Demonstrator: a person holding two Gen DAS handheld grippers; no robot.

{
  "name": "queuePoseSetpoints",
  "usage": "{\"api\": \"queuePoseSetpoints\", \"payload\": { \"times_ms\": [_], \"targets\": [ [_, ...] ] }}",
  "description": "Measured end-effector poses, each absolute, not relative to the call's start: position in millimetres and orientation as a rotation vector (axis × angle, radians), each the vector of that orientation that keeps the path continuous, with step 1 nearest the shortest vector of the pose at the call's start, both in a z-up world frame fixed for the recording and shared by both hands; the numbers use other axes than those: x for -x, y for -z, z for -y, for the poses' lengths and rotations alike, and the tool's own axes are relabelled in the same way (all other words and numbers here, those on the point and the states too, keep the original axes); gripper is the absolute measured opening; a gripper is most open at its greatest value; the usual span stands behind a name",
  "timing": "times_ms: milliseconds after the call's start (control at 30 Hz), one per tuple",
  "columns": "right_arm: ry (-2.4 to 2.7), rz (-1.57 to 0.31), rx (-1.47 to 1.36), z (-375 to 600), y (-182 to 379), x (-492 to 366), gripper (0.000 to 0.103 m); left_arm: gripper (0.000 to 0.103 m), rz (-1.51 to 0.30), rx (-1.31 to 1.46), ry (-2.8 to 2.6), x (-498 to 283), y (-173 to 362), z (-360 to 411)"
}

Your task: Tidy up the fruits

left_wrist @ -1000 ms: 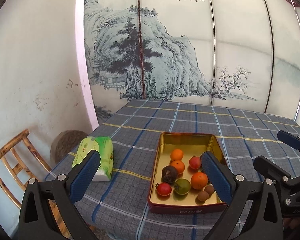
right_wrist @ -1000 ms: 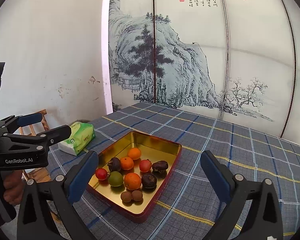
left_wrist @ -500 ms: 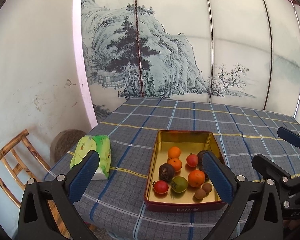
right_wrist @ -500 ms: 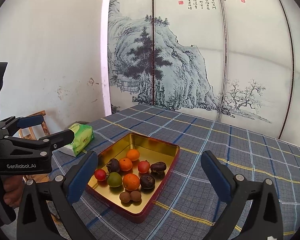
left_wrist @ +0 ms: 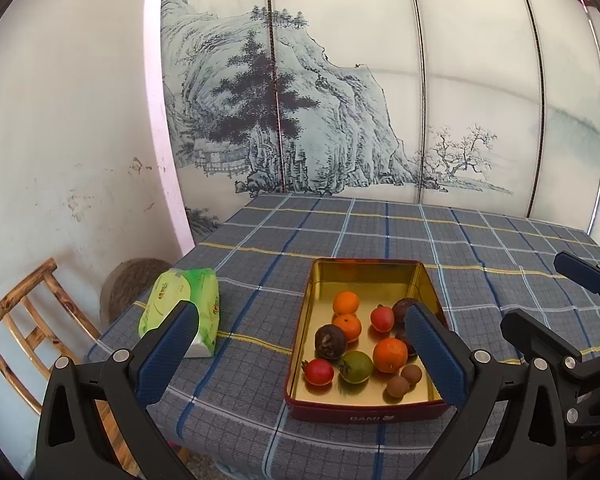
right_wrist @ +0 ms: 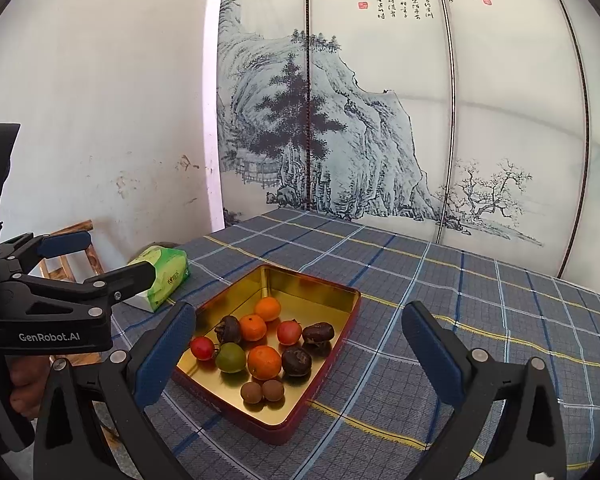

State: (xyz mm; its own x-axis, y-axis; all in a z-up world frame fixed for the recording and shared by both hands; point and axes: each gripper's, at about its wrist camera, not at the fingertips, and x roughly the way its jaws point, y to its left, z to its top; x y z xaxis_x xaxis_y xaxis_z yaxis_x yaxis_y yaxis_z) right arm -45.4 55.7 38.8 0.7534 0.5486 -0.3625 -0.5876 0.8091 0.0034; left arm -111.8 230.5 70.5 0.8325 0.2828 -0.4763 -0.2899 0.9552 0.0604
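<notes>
Lately both views have drawn back slightly, so the fruits (left_wrist: 354, 342) sit low in the frame, all gathered inside the gold tin (left_wrist: 364, 276) on the worktop (left_wrist: 480, 240), while left gripper (left_wrist: 300, 356) and right gripper (right_wrist: 300, 354) hover released, empty.

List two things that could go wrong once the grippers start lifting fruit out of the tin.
1. The fruits sit packed together: the large orange touches the green fruit and a dark fruit, so open gripper fingers may knock neighbours.
2. The two small brown fruits are round and could roll or slip.
3. The tin lies near the table edge; a push might slide it.
</notes>
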Motion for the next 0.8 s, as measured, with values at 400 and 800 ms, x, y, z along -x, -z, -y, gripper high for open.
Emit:
{"api": "queuePoseSetpoints", "payload": {
  "times_ms": [400,800],
  "targets": [
    [-0.616,-0.355,0.107,-52.8,-42.0,45.0,0.103,0.102,-0.503,0.014,-0.305,111.6,-70.5,-230.3],
    [-0.617,-0.357,0.109,-51.4,-42.4,43.4,0.103,0.102,-0.506,0.015,-0.300,111.1,-68.4,-229.9]
  ]
}}
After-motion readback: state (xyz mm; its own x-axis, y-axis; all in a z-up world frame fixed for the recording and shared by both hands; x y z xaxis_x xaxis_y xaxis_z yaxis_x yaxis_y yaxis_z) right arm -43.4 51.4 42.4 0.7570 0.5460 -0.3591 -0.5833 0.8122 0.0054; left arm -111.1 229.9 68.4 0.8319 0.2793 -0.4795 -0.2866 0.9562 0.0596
